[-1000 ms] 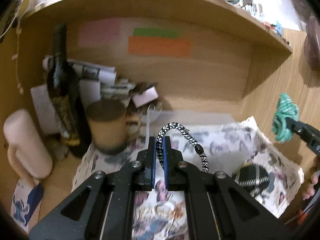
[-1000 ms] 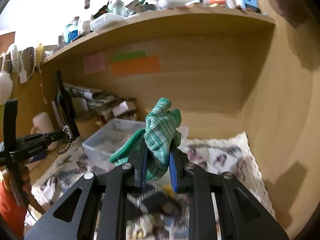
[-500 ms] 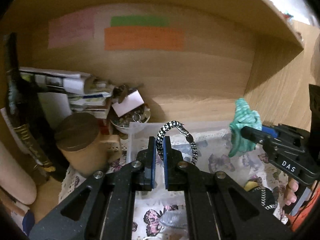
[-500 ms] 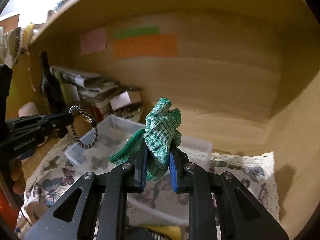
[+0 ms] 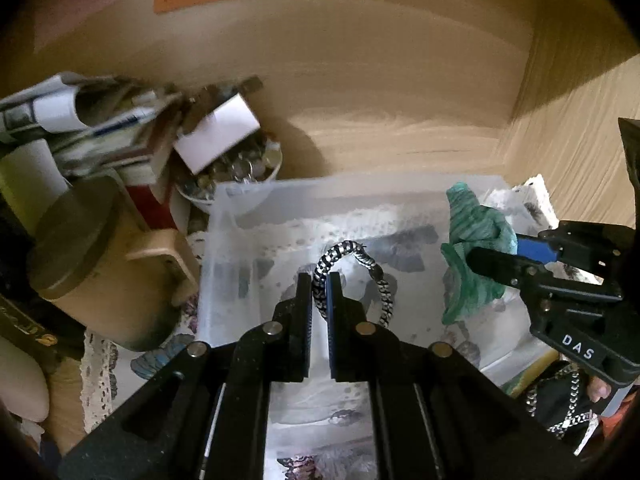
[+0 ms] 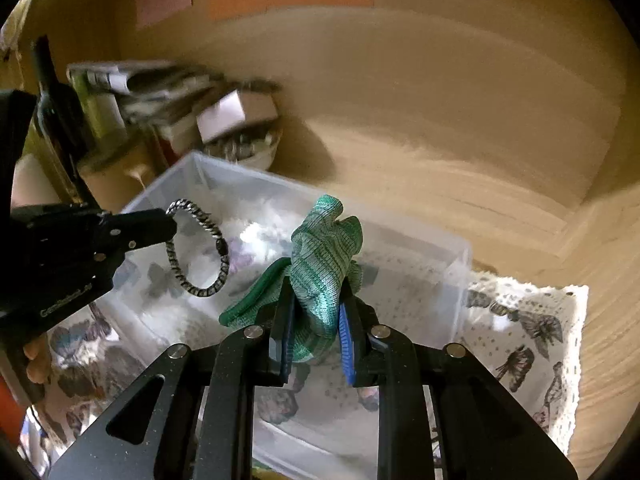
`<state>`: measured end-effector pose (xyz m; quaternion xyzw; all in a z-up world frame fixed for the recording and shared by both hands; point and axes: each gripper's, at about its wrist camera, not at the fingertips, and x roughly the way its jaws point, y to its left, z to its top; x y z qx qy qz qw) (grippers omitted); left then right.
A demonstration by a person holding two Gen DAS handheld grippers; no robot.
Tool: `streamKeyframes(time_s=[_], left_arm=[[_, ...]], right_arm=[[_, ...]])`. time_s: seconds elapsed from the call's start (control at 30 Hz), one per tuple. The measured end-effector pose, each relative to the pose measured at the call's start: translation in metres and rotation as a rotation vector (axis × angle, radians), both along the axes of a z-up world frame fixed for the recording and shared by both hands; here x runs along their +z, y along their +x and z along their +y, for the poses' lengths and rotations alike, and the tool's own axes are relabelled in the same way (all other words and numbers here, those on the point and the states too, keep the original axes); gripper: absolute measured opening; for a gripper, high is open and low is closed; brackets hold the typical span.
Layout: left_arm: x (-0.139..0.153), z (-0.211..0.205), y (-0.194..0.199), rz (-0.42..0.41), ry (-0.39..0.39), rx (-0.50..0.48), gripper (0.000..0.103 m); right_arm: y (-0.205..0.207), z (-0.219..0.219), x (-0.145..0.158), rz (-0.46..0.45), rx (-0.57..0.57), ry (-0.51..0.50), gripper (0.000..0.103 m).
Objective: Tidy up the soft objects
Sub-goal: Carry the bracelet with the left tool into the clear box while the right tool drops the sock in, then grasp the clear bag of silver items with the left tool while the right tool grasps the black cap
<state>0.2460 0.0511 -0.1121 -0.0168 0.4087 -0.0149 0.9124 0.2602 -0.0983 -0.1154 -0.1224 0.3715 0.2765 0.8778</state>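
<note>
My left gripper [image 5: 319,280] is shut on a black-and-white braided hair tie [image 5: 360,264] and holds it over the clear plastic bin [image 5: 224,240]. It also shows in the right wrist view [image 6: 170,220] with the hair tie [image 6: 196,256] hanging from it. My right gripper [image 6: 316,316] is shut on a bunched green knitted cloth [image 6: 324,256] above the same bin [image 6: 460,252]. In the left wrist view the right gripper [image 5: 492,256] holds the green cloth [image 5: 472,252] over the bin's right part.
The bin stands on a butterfly-print lace mat [image 6: 532,328] inside a wooden alcove. A lidded tan mug [image 5: 104,272], a bowl of coins [image 5: 236,176], stacked papers [image 5: 92,128] and a dark bottle [image 6: 56,108] crowd the left. A black chained item [image 5: 560,400] lies at the front right.
Both grippers have moved forward and down into the alcove with their loads. They now hang close over the bin, which fills more of both views.
</note>
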Motion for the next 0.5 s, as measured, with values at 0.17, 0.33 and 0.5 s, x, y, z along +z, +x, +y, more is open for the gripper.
streamKeyframes(time_s=[0.17, 0.33, 0.5], left_arm=[[-0.004, 0.001, 0.001, 0.022, -0.004, 0.002, 0.006], [0.003, 0.001, -0.006, -0.003, 0.0, -0.007, 0.016], [0.023, 0.004, -0.024, -0.062, -0.015, -0.004, 0.042]], right_arm=[[0.005, 0.004, -0.011, 0.039, 0.018, -0.042, 0.022], [0.007, 0.007, -0.013, 0.041, 0.015, -0.037, 0.035], [-0.004, -0.002, 0.005, -0.017, -0.004, 0.015, 0.057]])
